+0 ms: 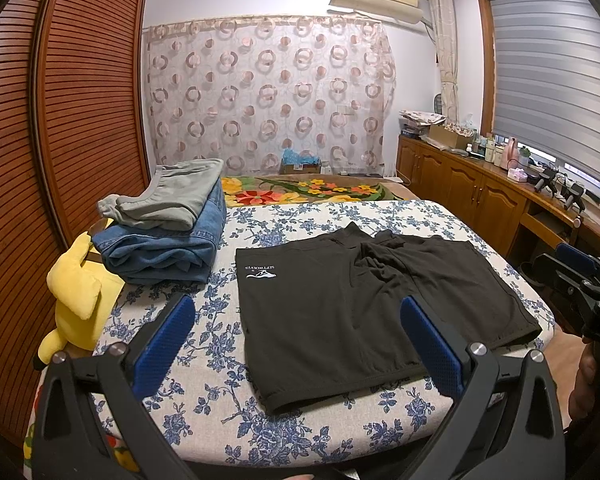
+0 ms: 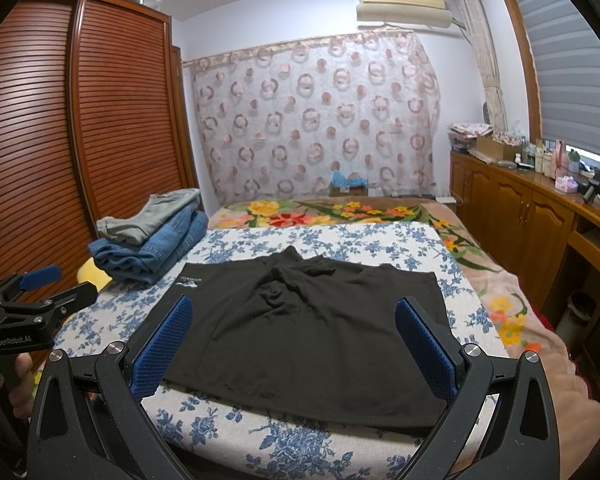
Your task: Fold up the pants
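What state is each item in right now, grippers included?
Black shorts: spread flat on the floral sheet, unfolded, crotch area rumpled, not gripped.
Jeans: folded, at the bottom of the pile.
Grey pants: folded, stacked on the jeans.
Yellow plush toy: lying at the bed's edge.
Left gripper: open, empty.
Right gripper: open, empty.

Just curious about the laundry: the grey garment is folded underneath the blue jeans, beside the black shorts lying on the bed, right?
Not quite. The grey garment lies on top of the blue jeans, not underneath; the left wrist view shows it. The stack does sit beside the black shorts on the bed.
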`<action>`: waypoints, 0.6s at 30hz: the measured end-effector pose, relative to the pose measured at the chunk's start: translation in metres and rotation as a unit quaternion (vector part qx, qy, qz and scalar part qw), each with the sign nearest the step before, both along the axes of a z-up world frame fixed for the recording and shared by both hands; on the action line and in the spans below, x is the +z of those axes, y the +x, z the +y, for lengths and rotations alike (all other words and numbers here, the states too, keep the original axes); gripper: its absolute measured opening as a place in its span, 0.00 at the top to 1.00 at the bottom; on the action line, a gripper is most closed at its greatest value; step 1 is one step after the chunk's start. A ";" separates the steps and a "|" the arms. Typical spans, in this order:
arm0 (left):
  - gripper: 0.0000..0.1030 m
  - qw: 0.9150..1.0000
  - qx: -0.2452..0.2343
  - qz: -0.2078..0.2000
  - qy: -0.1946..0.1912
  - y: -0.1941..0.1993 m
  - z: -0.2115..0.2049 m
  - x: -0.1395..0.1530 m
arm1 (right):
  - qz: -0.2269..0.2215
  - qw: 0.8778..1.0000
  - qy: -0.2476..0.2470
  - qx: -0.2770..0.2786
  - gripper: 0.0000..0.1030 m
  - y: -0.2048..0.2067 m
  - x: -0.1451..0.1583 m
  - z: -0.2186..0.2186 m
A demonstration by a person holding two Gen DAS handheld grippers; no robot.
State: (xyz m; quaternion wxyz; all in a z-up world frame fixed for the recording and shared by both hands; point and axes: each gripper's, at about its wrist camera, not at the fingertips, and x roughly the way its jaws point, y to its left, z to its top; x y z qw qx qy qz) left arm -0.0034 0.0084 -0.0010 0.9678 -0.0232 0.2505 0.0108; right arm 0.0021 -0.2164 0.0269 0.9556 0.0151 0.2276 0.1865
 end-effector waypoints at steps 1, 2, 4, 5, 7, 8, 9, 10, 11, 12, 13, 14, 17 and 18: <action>0.00 1.000 0.000 0.000 0.000 0.000 -0.001 0.000 | 0.000 1.000 0.000 0.000 0.00 0.000 0.000 0.000; 0.00 1.000 0.000 0.000 0.000 0.000 -0.001 0.000 | 0.000 1.000 0.001 0.000 0.00 0.000 0.000 0.000; 0.00 1.000 0.000 0.000 0.000 0.000 -0.001 0.000 | 0.000 1.000 0.001 0.000 0.00 0.000 0.000 0.000; 0.00 1.000 0.000 -0.001 0.000 0.000 -0.001 0.000 | 0.000 1.000 0.001 0.000 0.00 0.000 0.000 0.000; 0.00 1.000 0.001 0.000 0.000 0.000 -0.001 0.000 | 0.000 1.000 0.000 0.000 0.00 0.000 0.000 0.000; 0.00 1.000 0.000 -0.001 0.000 0.000 -0.001 0.000 | 0.000 1.000 0.000 0.000 0.00 0.000 -0.001 0.000; 0.00 1.000 0.000 -0.001 0.000 0.000 -0.001 0.000 | 0.000 1.000 0.000 0.000 0.00 0.000 -0.001 0.000; 0.00 1.000 0.000 -0.001 0.000 0.000 -0.001 0.000 | 0.000 1.000 0.001 0.000 0.00 0.000 -0.001 0.000; 0.00 1.000 0.000 -0.001 0.000 0.000 -0.001 0.000 | 0.000 1.000 0.001 0.000 0.00 0.000 -0.001 0.000; 0.00 1.000 0.000 -0.001 0.000 0.000 -0.001 0.000 | 0.000 1.000 0.001 0.000 0.00 0.000 -0.001 0.000; 0.00 1.000 0.000 -0.001 0.000 0.000 -0.001 0.000 | 0.000 1.000 0.001 0.000 0.00 0.000 -0.001 0.000; 0.00 1.000 0.000 -0.001 0.000 0.000 -0.001 0.000 | 0.000 1.000 0.001 0.000 0.00 0.000 -0.001 0.000; 0.00 1.000 0.000 -0.001 0.000 0.000 -0.001 0.000 | 0.000 1.000 0.001 0.000 0.00 0.000 -0.001 0.000; 0.00 1.000 0.000 -0.001 0.000 0.000 -0.001 0.000 | 0.000 1.000 0.001 0.000 0.00 0.000 -0.001 0.000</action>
